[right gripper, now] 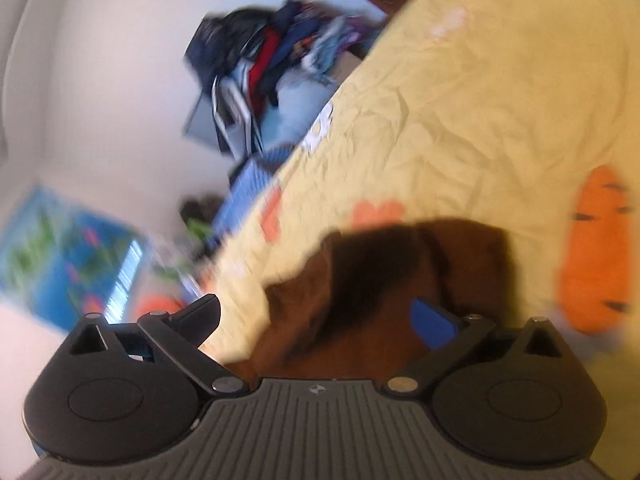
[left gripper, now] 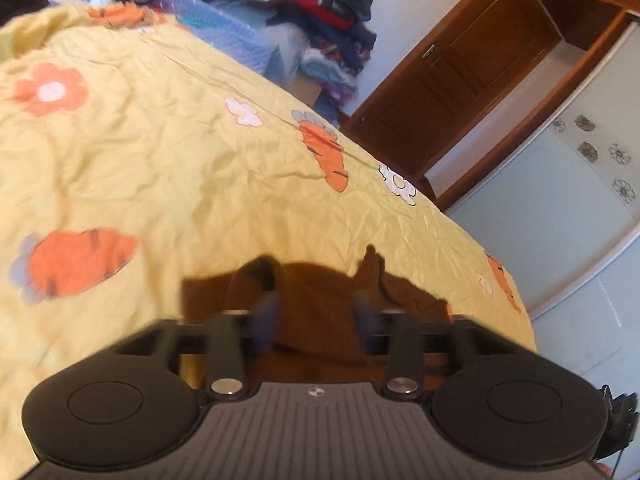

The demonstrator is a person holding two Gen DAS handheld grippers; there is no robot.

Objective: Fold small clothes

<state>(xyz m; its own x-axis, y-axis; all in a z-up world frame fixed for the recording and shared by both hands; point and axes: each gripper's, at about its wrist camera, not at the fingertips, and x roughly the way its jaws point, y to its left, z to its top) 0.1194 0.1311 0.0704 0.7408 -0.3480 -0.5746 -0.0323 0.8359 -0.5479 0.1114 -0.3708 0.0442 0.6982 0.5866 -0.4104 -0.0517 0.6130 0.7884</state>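
**Brown knit lies loose between two open grippers**

The brown garment (left gripper: 316,292) looks like a soft ribbed knit, light and limp; it will likely sag and bunch when lifted, so a pinch at an edge or corner should serve better than a grab at the middle. It lies on the yellow bedspread (left gripper: 160,168) printed with carrots and flowers, close under both cameras.

The left gripper (left gripper: 316,312) has its jaws parted to a moderate width, blue pads on either side of a raised hump of the fabric; the pads appear clear of the cloth, so nothing is gripped. The right gripper (right gripper: 316,316) stands wide open, its blue pad (right gripper: 434,326) over the right part of the garment (right gripper: 400,272) and the other finger out past the cloth's left edge above the bedspread (right gripper: 480,100). It holds nothing

Blur hides finer contact
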